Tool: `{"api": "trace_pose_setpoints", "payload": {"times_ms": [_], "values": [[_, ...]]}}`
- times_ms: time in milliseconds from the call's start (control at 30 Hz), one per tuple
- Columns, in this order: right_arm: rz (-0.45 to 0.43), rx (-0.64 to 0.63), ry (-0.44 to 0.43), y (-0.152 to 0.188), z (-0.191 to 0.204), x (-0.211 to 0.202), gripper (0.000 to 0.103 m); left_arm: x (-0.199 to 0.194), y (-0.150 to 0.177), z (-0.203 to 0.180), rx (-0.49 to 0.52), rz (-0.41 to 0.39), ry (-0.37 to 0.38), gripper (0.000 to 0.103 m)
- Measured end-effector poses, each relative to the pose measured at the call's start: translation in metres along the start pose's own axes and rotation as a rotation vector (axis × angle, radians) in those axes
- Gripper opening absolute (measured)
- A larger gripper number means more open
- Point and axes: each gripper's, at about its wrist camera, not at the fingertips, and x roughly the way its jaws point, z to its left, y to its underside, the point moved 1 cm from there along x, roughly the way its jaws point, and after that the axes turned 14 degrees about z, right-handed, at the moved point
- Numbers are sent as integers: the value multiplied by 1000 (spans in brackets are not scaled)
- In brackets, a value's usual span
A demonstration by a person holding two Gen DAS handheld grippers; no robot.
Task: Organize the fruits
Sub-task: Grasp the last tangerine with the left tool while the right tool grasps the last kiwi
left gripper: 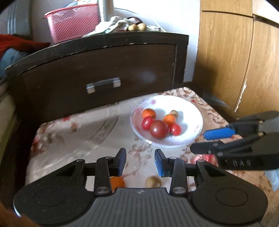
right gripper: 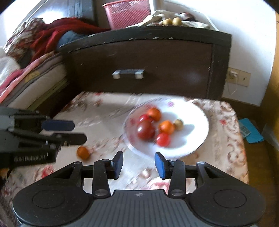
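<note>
Centrally, a white plate (left gripper: 190,111) rests on the counter (left gripper: 104,129), which is covered by a floral cloth. On the plate lie a large dark red tomato (left gripper: 158,129), two small red tomatoes (left gripper: 147,123) beside it, two orange fruits (left gripper: 148,113) and one small tan fruit (left gripper: 174,113) at the far side. The left tool (left gripper: 140,161) hovers above the near part of the counter, its fingers spread apart and grasping nothing; below it, off the plate, lie a loose orange fruit (left gripper: 117,181) and a loose tan fruit (left gripper: 153,182). The right tool (right gripper: 139,163) is likewise released and empty, poised just before the near rim of the plate; in the left wrist view it enters from the right edge. Behind the counter stands a dark cabinet (right gripper: 157,57) with a drawer handle (right gripper: 128,73); a pink basket (right gripper: 127,13) and two further tan fruits (right gripper: 171,21) sit on top. Motion blur softens both views.
</note>
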Motion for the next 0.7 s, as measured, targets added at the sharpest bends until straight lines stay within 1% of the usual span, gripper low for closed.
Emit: {"api": "trace_pose_setpoints", "payload": {"times_ms": [167, 300, 467, 700], "values": [[40, -45, -24, 16, 21, 5, 34, -1, 25, 10, -24, 54, -6, 44], [71, -93, -26, 19, 36, 18, 34, 9, 38, 16, -24, 102, -22, 44], [93, -111, -47, 15, 45, 37, 34, 16, 40, 24, -45, 110, -21, 44], [111, -128, -53, 12, 51, 59, 34, 26, 41, 31, -53, 124, -19, 44]]}}
